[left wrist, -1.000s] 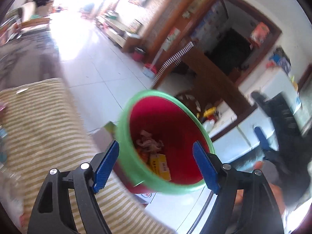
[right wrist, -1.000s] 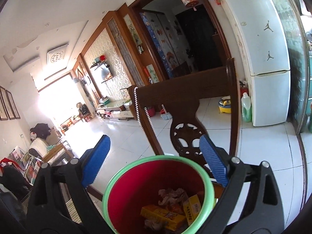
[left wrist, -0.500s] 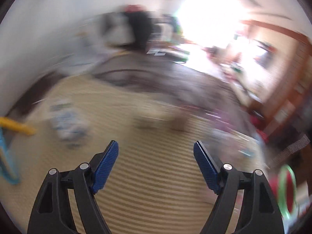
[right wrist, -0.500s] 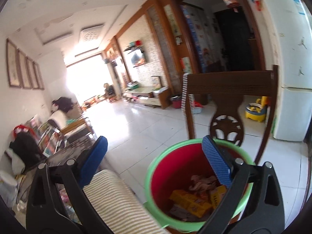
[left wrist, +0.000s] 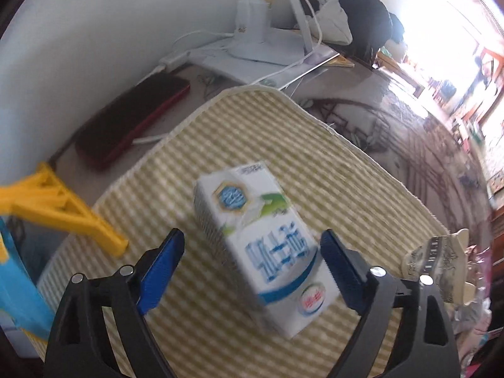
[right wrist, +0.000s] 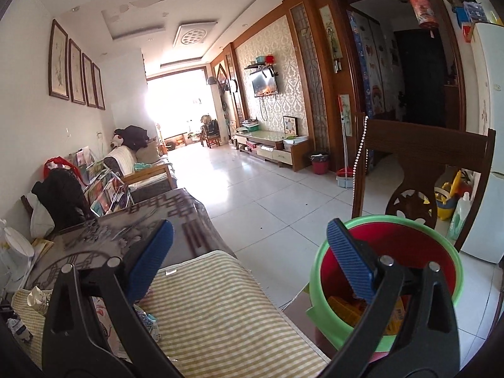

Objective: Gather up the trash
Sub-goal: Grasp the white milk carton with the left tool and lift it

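Hovering over the white rectangular milk carton with blue print [left wrist: 264,245], lying on its side on the yellow-and-cream striped woven mat [left wrist: 283,132]: left gripper [left wrist: 252,261], jaws opening, carton lying between the blue pads but, as far as the blur allows judging, not yet pressed by either. Standing released and empty near the red plastic bin with the green rim [right wrist: 384,271]: right gripper [right wrist: 252,255], jaws wide, bin holding yellow boxes already. Lying askew to the line between the left pads: the carton, its lower corner just beside the right-hand pad. Risking, on closing from here: pinching across a corner instead of flat faces, the carton twisting or skidding on the mat. Risking also: crushing a light, probably empty carton. Lying near: a crumpled pale wrapper [left wrist: 434,261] at the mat edge, likely further trash.
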### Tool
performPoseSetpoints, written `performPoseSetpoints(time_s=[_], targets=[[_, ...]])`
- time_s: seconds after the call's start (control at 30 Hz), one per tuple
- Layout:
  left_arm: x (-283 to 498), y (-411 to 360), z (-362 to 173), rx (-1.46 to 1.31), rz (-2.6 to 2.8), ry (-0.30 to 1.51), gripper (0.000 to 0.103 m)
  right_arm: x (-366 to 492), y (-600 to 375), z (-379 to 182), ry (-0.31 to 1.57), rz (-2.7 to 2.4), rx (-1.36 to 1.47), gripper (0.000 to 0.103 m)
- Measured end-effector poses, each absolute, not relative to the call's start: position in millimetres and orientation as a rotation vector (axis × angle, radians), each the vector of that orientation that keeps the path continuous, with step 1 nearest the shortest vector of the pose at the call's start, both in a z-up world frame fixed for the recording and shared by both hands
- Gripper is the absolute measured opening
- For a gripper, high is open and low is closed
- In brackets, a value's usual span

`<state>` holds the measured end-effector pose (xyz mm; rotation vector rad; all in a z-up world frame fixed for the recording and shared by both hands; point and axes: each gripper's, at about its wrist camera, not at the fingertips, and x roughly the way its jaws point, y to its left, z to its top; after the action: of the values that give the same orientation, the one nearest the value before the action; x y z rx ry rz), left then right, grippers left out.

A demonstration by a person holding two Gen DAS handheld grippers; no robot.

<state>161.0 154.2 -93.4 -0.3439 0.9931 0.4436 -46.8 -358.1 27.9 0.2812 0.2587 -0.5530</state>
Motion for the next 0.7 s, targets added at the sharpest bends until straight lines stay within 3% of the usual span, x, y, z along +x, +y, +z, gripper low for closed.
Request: performPoseSetpoints(time_s=[0.07, 0.17, 0.33, 0.7], targets=[[163, 153, -99, -0.333, 0.431, 1.02, 0.073, -42, -357, 25, 0.273, -0.543, 0.282, 0.096], [163, 161, -106, -0.379, 0.402, 1.029, 0.076, -38, -350, 24, 0.283, -0.526, 0.283, 0.096], [148, 149, -100, -0.369, 0.329, 1.016, 0.055, -34, -341, 24, 0.28, -0.518, 0.25, 0.097], [56, 97, -83, -0.383, 0.049, 0.985, 0.055, -5, -304, 11, 0.417, -0.387, 0.204, 0.097]])
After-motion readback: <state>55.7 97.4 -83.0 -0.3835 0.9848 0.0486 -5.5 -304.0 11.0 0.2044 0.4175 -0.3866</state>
